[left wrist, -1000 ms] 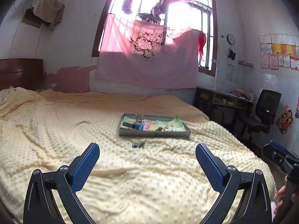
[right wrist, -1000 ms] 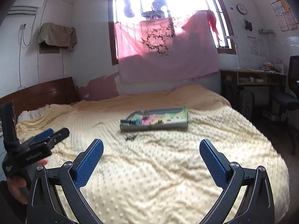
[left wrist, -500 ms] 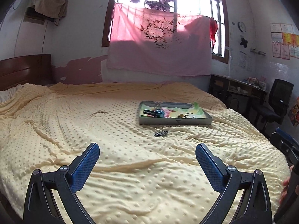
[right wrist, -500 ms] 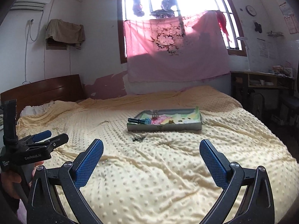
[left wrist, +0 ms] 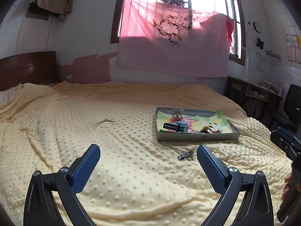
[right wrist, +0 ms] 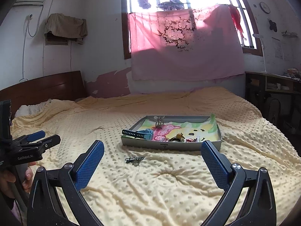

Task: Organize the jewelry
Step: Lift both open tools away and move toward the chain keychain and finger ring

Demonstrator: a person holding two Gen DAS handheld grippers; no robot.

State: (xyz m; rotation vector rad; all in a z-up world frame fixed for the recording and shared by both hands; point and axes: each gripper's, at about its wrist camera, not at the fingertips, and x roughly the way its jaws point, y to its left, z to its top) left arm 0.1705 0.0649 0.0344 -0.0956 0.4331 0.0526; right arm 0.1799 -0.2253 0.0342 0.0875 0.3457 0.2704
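Note:
A shallow grey tray point(left wrist: 197, 137) point(right wrist: 169, 146) with a colourful lining lies on the yellow dotted bedspread point(left wrist: 112, 131). In it sit a blue-faced watch with a dark strap point(left wrist: 175, 126) point(right wrist: 139, 134), a small metal stand point(right wrist: 159, 122) and several small trinkets point(right wrist: 178, 138). A dark chain bracelet point(left wrist: 185, 155) point(right wrist: 134, 160) lies on the spread just in front of the tray. My left gripper point(left wrist: 148, 159) is open, with the bracelet just inside its right finger. My right gripper point(right wrist: 152, 157) is open too, hovering near the bracelet and empty.
A wooden headboard point(right wrist: 43, 88) stands at the left. A dark desk point(left wrist: 252, 92) and an office chair point(left wrist: 291, 105) are at the right beyond the bed's edge. A pink cloth point(right wrist: 184, 47) hangs under the window. A hand point(right wrist: 11, 177) holds the left gripper's handle.
Both grippers have moved closer to the tray and bracelet, which now look larger and nearer. Both stayed open.

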